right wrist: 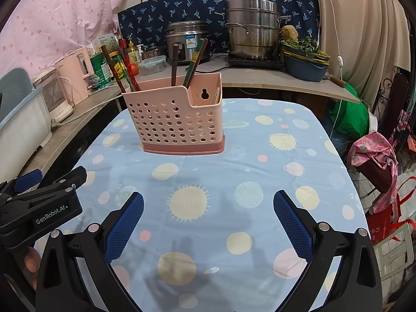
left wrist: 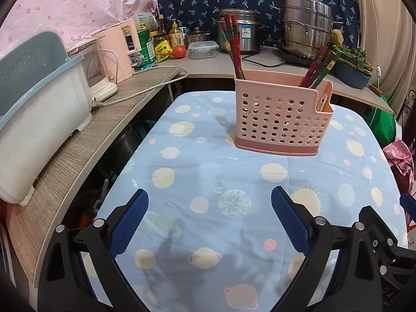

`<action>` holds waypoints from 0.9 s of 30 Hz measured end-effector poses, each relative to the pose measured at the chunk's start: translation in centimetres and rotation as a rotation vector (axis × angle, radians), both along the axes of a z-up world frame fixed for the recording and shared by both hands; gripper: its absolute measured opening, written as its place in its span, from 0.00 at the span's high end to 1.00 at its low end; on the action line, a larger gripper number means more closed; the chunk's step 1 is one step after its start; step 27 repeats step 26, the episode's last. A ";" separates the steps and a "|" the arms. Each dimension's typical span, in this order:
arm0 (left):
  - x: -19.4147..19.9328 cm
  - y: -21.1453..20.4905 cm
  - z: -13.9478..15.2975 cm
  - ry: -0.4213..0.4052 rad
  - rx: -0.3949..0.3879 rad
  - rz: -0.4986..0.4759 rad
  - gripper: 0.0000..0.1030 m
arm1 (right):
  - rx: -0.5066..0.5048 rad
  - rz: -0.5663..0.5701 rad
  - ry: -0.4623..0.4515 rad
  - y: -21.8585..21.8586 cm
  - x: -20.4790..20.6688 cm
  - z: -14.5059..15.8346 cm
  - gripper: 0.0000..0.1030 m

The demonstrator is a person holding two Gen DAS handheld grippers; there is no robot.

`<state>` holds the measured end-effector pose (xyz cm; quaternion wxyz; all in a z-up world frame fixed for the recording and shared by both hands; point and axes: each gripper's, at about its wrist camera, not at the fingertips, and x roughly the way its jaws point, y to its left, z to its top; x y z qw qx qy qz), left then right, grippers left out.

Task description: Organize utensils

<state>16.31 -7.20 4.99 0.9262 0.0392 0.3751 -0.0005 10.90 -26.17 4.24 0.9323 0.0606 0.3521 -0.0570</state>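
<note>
A pink perforated plastic utensil caddy (left wrist: 282, 119) stands upright toward the far edge of the table draped in a pale-blue planet-print cloth (left wrist: 208, 182), well ahead of both tongs. It holds red, green and dark lacquered chopsticks (right wrist: 127, 70) leaning at its left and right ends. The left gripper (left wrist: 209, 202) and right gripper (right wrist: 208, 202), black-framed with blue textured pads, are each spread wide over bare cloth, pinching nothing.
</note>
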 end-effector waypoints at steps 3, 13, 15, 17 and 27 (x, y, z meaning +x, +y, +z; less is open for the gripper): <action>0.1 0.0 0.0 0.002 -0.001 0.001 0.12 | -0.001 -0.001 0.001 0.0 0.0 0.0 0.06; 0.1 0.0 0.0 0.002 -0.001 -0.001 0.12 | -0.002 -0.002 0.000 -0.1 0.0 0.0 0.06; 0.1 0.0 0.0 0.002 -0.001 -0.001 0.12 | -0.002 -0.002 0.001 -0.1 0.0 0.0 0.06; 0.1 0.0 0.0 0.001 -0.001 -0.003 0.12 | -0.001 -0.003 -0.001 -0.1 0.1 0.0 0.06; 0.3 0.1 -0.1 -0.002 -0.003 -0.001 0.12 | -0.004 -0.018 -0.006 -0.4 0.1 -0.1 0.06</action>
